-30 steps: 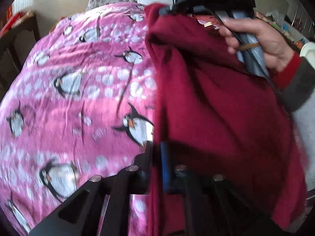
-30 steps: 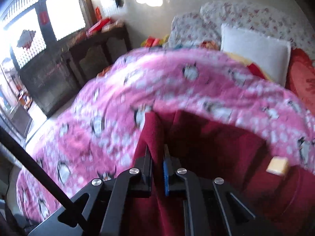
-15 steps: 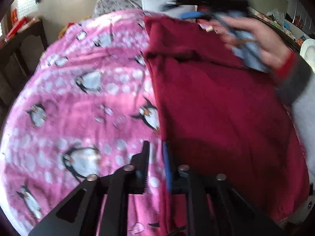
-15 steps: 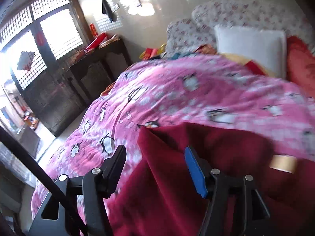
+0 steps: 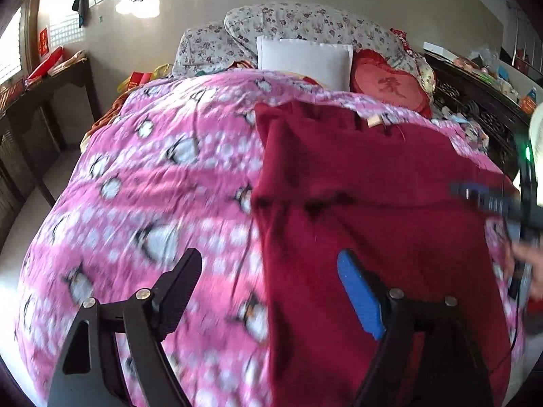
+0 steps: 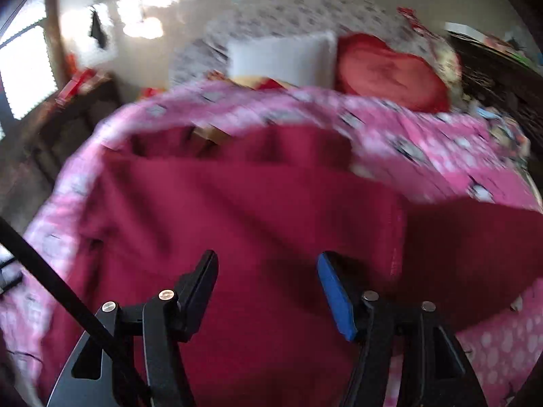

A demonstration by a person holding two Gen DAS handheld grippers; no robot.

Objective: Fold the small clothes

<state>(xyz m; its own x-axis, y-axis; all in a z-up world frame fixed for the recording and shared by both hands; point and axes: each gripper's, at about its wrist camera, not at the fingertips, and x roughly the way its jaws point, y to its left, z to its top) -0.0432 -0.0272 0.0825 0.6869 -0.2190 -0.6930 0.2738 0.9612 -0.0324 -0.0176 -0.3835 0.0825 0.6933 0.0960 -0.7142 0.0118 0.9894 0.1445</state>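
A dark red garment [image 5: 366, 210] lies spread on the right half of a pink penguin blanket [image 5: 163, 183], with a tan tag [image 5: 375, 121] at its far edge. My left gripper [image 5: 268, 264] hovers over the garment's left edge. Its jaws are opening wide and nothing is between them. In the left wrist view my right gripper [image 5: 492, 200] is a blur at the right edge, with a person's hand [image 5: 529, 261] below it. Seen from its own camera, the right gripper [image 6: 268, 264] hangs above the red garment [image 6: 254, 203]. Its jaws are closing a little and pinch no cloth.
A white pillow [image 5: 303, 61], a red heart cushion [image 5: 390, 90] and a floral quilt [image 5: 305, 23] sit at the bed's head. A dark wooden table [image 5: 44, 101] stands at the left. A dark carved cabinet [image 5: 475, 112] with clutter on top runs along the right.
Both grippers held the garment's edge up, then let go; it now lies flat on the blanket. The left gripper rose and opened; the right one swung across to the garment's right side.
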